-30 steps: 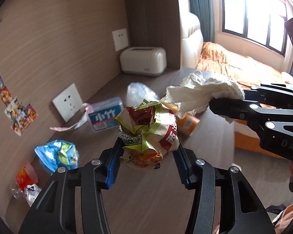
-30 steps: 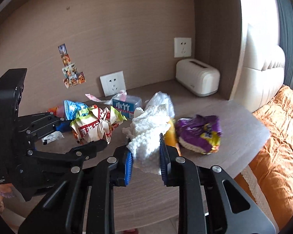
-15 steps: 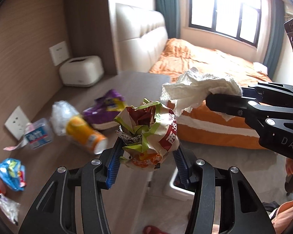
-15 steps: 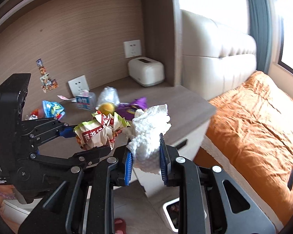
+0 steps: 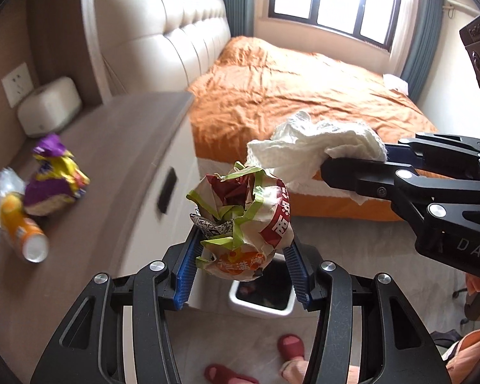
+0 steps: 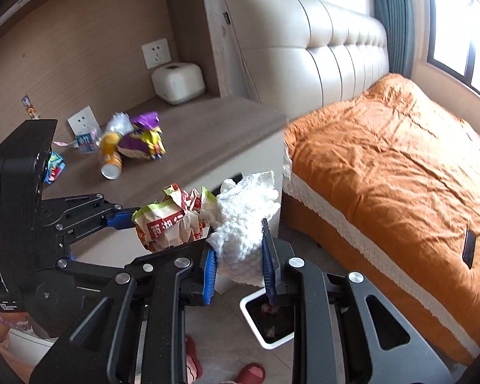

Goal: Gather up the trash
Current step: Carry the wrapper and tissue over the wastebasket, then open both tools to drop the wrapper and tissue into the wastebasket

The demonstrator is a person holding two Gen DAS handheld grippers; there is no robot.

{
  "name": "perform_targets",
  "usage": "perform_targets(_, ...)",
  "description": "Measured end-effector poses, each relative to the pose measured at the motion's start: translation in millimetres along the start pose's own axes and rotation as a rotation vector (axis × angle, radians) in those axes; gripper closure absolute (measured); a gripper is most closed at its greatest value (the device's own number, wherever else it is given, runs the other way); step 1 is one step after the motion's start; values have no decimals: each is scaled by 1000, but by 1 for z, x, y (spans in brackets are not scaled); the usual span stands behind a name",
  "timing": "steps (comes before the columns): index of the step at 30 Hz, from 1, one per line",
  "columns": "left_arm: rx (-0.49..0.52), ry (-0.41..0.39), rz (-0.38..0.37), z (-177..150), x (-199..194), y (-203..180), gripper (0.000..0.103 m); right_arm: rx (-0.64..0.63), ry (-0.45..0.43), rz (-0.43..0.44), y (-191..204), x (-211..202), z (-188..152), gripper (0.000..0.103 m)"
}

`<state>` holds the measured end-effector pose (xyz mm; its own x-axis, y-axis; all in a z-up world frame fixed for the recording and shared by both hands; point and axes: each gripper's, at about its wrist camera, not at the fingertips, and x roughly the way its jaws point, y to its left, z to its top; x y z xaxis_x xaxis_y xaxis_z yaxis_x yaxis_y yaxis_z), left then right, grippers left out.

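Observation:
My left gripper (image 5: 240, 265) is shut on a crumpled food wrapper (image 5: 243, 220), white with red and green print, and holds it in the air above a white trash bin (image 5: 260, 297) on the floor. The wrapper also shows in the right wrist view (image 6: 169, 220). My right gripper (image 6: 240, 256) is shut on a crumpled white paper towel (image 6: 243, 220), held above the same bin (image 6: 272, 320). In the left wrist view the towel (image 5: 310, 150) hangs just right of and above the wrapper.
On the wooden bedside counter (image 6: 192, 147) lie a purple snack bag (image 6: 140, 140), an orange bottle (image 6: 110, 156), a clear bag and a blue packet. A white box (image 6: 177, 83) stands at the back. An orange bed (image 6: 400, 172) is right. Red slippers (image 5: 256, 361) are on the floor.
Both grippers have swung away from the counter to the right with their loads and now hang over the floor bin. The counter trash has slid to the left of both views.

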<state>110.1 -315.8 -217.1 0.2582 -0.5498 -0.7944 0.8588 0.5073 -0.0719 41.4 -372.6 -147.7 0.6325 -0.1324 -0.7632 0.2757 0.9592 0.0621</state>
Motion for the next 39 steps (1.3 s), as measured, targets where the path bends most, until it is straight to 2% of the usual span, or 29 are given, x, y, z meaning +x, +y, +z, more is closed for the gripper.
perform_targets(5,-16,75,-30,-22,53,-8,53,38,81,-5,-26,38,-31,77)
perform_targets(9,-59,140,-80,-48,109,-10,53,64,146,-8,-48,80,-62,77)
perform_targets(14,-56,209,-100,-81,182,-21,53,78,198,-12,-71,128,-98,77)
perform_targets(20,-66,300,-122,-128,268,-33,53,95,293,-15,-100,202,-158,77)
perform_targets(24,-88,336,-157,-157,309,-38,51,87,314,-30,-116,238,-193,72)
perform_targets(25,-99,349,-174,-161,318,-38,48,84,321,-42,-119,246,-201,69)
perform_targets(26,-112,362,-191,-169,329,-38,33,84,334,-44,-122,254,-208,52)
perform_targets(27,-118,366,-190,-172,335,-40,17,92,345,-38,-127,263,-216,20)
perform_targets(28,-122,365,-182,-176,340,-40,5,99,345,-38,-130,268,-220,10)
perform_targets(30,-132,364,-192,-183,348,-39,5,107,329,-29,-136,273,-227,5)
perform_targets(35,-129,370,-149,-187,352,-38,5,88,372,-55,-135,282,-237,5)
perform_targets(39,-117,353,-136,-177,331,-35,5,82,353,-59,-130,270,-224,5)
